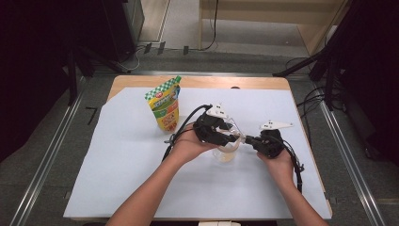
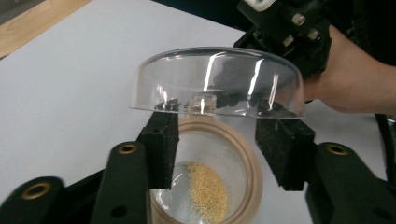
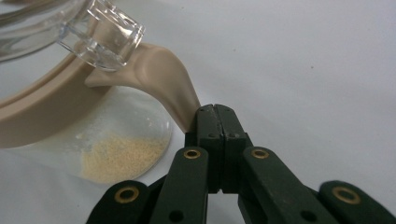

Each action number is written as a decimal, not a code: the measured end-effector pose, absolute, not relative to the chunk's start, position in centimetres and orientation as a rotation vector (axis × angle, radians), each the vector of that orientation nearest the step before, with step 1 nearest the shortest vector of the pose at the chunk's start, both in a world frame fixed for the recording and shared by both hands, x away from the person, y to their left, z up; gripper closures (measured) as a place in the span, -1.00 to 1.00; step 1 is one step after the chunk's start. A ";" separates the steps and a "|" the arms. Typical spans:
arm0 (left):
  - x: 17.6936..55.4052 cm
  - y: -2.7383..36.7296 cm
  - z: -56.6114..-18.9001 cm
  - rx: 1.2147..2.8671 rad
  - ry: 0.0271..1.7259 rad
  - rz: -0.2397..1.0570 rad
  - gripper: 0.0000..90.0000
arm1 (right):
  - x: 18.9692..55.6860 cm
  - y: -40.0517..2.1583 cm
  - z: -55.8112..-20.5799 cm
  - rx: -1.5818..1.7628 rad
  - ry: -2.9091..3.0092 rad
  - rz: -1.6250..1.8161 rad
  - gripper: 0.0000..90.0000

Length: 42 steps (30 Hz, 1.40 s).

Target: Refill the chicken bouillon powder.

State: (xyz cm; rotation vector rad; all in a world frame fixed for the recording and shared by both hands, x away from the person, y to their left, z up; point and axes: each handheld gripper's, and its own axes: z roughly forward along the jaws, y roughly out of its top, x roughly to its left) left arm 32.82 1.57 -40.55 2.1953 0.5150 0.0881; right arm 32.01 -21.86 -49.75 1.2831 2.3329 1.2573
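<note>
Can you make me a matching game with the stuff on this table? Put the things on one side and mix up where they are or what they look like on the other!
Things:
1. clear glass lid
2. beige tab
3. yellow grains
4. green and yellow pouch

Clues:
A. stands upright on the table, left of both hands
B. lies at the bottom of the jar
C. pinched in the right gripper
D. held up over the jar's mouth by the left gripper

Pairs: 1-D, 2-C, 3-B, 4-A
</note>
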 end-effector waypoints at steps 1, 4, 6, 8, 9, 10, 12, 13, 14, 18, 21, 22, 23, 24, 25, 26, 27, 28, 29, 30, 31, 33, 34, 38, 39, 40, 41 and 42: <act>32.9 1.5 -40.3 2.198 0.508 0.067 0.44 | 32.0 -21.8 -49.8 1.282 2.331 1.259 1.00; 33.0 1.2 -40.0 2.209 0.493 0.042 0.76 | 32.0 -21.9 -49.7 1.281 2.332 1.254 1.00; 33.0 1.0 -39.9 2.219 0.483 0.035 0.87 | 32.0 -21.9 -49.7 1.282 2.331 1.256 1.00; 33.0 0.8 -39.8 2.220 0.478 0.035 0.94 | 32.0 -21.8 -49.7 1.284 2.330 1.257 1.00; 33.0 0.7 -39.7 2.212 0.483 0.032 0.99 | 32.0 -21.9 -49.7 1.279 2.332 1.255 1.00; 33.0 0.6 -39.6 2.209 0.479 0.030 1.00 | 32.0 -21.9 -49.7 1.279 2.332 1.255 1.00; 33.1 0.4 -39.5 2.204 0.480 0.021 1.00 | 32.0 -21.8 -49.7 1.282 2.329 1.256 1.00; 33.1 0.1 -39.5 2.210 0.485 0.013 1.00 | 32.0 -21.8 -49.7 1.285 2.329 1.256 1.00; 33.1 0.1 -39.5 2.210 0.485 0.013 1.00 | 32.0 -21.8 -49.7 1.285 2.329 1.256 1.00; 33.5 -0.6 -39.6 2.205 0.489 -0.002 1.00 | 32.0 -21.9 -49.7 1.284 2.329 1.261 1.00; 33.8 -0.8 -39.8 2.193 0.506 -0.024 1.00 | 32.0 -21.9 -49.7 1.283 2.328 1.262 1.00; 33.9 -0.9 -39.9 2.190 0.509 -0.032 1.00 | 32.0 -21.9 -49.7 1.282 2.328 1.263 1.00; 34.0 -0.9 -39.9 2.192 0.519 -0.036 1.00 | 32.0 -21.9 -49.7 1.282 2.327 1.266 1.00; 34.1 -1.0 -40.0 2.187 0.522 -0.041 1.00 | 32.0 -21.9 -49.7 1.281 2.327 1.272 1.00; 34.2 -1.1 -40.0 2.185 0.529 -0.043 1.00 | 32.0 -21.9 -49.7 1.280 2.327 1.274 1.00; 34.2 -1.1 -40.0 2.188 0.531 -0.039 1.00 | 32.0 -22.0 -49.7 1.279 2.329 1.275 1.00; 34.2 -1.0 -40.0 2.188 0.532 -0.041 0.99 | 32.0 -22.0 -49.7 1.275 2.329 1.276 1.00; 34.2 -1.0 -40.0 2.188 0.529 -0.046 0.99 | 32.0 -22.0 -49.6 1.268 2.330 1.277 1.00; 34.2 -1.0 -40.0 2.188 0.529 -0.046 0.97 | 32.0 -22.0 -49.6 1.268 2.330 1.277 1.00; 34.2 -0.9 -40.0 2.186 0.529 -0.040 0.97 | 31.9 -22.1 -49.5 1.263 2.323 1.285 1.00; 34.3 -1.0 -40.0 2.183 0.530 -0.037 0.97 | 31.9 -22.1 -49.4 1.272 2.318 1.289 1.00; 34.4 -1.2 -40.0 2.193 0.530 -0.035 0.97 | 31.9 -22.3 -49.3 1.278 2.312 1.298 1.00; 34.4 -1.2 -40.1 2.196 0.529 -0.041 0.97 | 31.9 -22.3 -49.3 1.280 2.308 1.296 1.00; 34.2 -1.0 -40.3 2.219 0.528 -0.049 0.90 | 31.8 -22.6 -49.1 1.283 2.296 1.299 1.00; 34.2 -0.9 -40.3 2.218 0.535 -0.048 0.89 | 31.8 -22.7 -49.0 1.283 2.294 1.302 1.00; 34.2 -0.7 -40.3 2.218 0.537 -0.039 0.85 | 31.8 -22.8 -49.0 1.286 2.292 1.300 1.00; 34.2 -0.5 -40.2 2.218 0.544 -0.036 0.83 | 31.7 -22.8 -49.0 1.287 2.293 1.298 1.00; 34.2 -0.3 -40.2 2.216 0.550 -0.039 0.81 | 31.7 -22.9 -49.0 1.287 2.296 1.296 0.98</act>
